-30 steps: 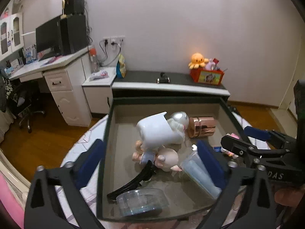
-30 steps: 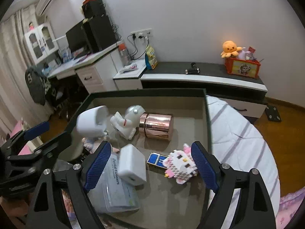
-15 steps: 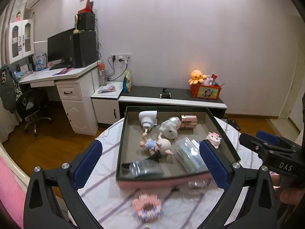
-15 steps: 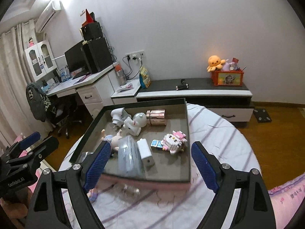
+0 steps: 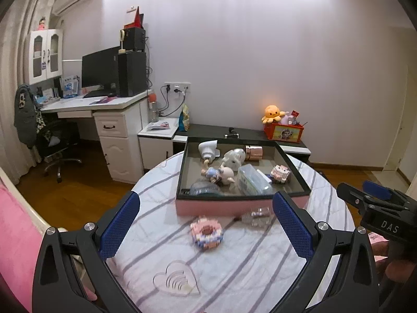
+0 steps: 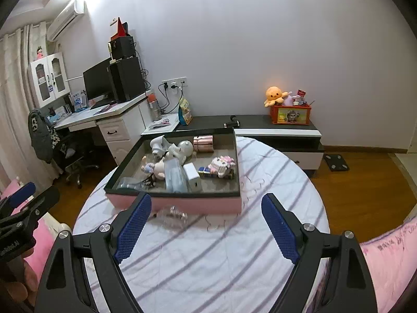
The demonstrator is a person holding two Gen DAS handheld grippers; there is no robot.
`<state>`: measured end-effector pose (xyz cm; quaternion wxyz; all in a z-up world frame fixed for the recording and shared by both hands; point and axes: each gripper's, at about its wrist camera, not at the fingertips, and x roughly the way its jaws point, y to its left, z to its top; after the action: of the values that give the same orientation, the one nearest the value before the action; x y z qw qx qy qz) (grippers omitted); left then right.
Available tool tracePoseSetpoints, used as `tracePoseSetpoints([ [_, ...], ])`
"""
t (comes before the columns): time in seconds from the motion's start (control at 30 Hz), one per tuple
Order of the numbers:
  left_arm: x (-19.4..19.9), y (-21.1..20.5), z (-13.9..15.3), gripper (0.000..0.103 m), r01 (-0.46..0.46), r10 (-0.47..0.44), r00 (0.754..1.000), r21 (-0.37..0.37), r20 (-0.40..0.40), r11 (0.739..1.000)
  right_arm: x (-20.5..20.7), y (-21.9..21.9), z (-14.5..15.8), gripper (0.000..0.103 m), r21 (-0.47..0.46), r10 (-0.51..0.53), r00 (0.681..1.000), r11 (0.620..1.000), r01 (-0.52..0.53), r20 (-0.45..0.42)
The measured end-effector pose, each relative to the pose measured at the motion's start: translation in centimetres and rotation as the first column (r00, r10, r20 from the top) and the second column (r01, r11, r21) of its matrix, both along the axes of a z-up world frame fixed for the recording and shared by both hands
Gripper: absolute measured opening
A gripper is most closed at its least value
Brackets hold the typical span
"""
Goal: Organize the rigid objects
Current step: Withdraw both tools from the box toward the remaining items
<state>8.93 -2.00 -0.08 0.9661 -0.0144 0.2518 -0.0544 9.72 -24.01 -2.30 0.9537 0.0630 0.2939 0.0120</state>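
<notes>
**Three loose items outside box, both tools empty — risks ahead**

Left tool (image 5: 206,224) is spread wide, holding nothing. Right tool (image 6: 206,224) is likewise wide apart and empty. Both hover above the striped worktop (image 5: 260,260), short of the box (image 5: 242,206).

Box sits at 12 o'clock on the worktop and is already crowded: figurines, copper can (image 6: 203,143), white cube (image 6: 192,177), block kitty (image 6: 221,165), clear packs.

Outside it: block donut (image 5: 207,234) just in front of the box wall, clear bottle (image 5: 256,215) close against the wall at about 1 o'clock from the donut, acrylic heart (image 5: 176,281) at 6 o'clock, near the left tool.

Likely trouble:
- Donut is built from small bricks; a hard squeeze or an off-centre grip could crack pieces off.
- Bottle is round, transparent and slick; likely to roll or squirt out of the pads, and the wall leaves little room for a finger behind it.
- Heart lies flat and thin; fingers may skid over it or bunch the cloth instead.
- Dropping anything into the packed box may topple figurines or land on top and slide.
- Tools are near each other; reaching for the same item risks a clash.
</notes>
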Motion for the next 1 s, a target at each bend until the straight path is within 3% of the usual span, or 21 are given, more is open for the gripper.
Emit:
tracePoseSetpoints([
  [0.53,-5.2,1.0,-1.4,0.103,-0.031,0.031,0.999,-0.011,-0.026,0.999,-4.7,1.6,-0.4,0.088,-0.025,0.022,1.000,0.999,-0.022,0.005],
  [1.0,-4.3,0.8,-2.4,0.103,-0.029,0.028,0.998,-0.013,-0.065,1.000,-4.0,1.9,-1.3,0.088,-0.030,0.037,0.999,0.999,-0.038,-0.027],
])
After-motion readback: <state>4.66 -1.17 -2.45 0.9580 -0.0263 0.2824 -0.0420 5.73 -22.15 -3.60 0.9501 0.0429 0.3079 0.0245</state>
